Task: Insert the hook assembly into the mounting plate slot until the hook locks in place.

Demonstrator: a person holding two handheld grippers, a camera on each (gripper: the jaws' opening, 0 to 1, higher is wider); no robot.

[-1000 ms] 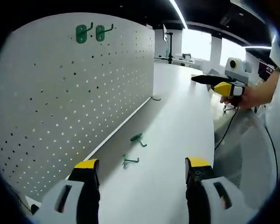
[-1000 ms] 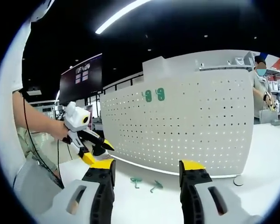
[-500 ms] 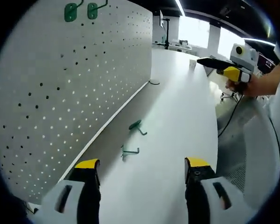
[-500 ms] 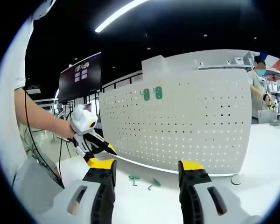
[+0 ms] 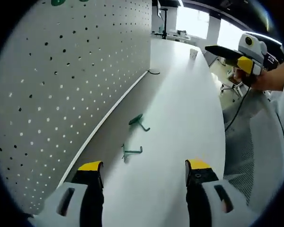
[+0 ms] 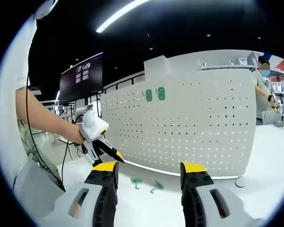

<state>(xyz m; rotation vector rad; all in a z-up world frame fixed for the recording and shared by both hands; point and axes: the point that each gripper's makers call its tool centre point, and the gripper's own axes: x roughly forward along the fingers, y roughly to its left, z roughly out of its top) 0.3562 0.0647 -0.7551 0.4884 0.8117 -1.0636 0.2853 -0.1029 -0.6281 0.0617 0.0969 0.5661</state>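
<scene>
Approaching the loose hooks: the left tool (image 5: 144,172) is held low over the white counter (image 5: 180,123) with its jaws spread and nothing between them. Two green hook assemblies lie on the counter near the foot of the perforated mounting plate (image 5: 61,80), which stands upright along the counter's far edge. The nearer hook (image 5: 131,152) lies just ahead of the left tool's jaws; the farther hook (image 5: 138,121) lies a little beyond it, apart from the first and slightly closer to the plate's base.

In the right gripper view, the right tool (image 6: 149,171) is likewise released and empty, pointed at the plate (image 6: 203,123) from farther back. Two green hooks (image 6: 154,94) are seen already seated side by side high on the plate. The same two loose hooks (image 6: 146,184) are seen between the right tool's jaws, on the counter in front of the plate. The left tool (image 6: 106,151), gripped by a hand, enters from the left and is angled down toward them. A person (image 6: 265,90) stands beyond the plate's right end.

Progress is judged to be early for the present hook: neither loose hook is grasped, lifted or touching the plate. Picking one up, carrying it to a slot and pressing it in until locked remain to be done.
</scene>
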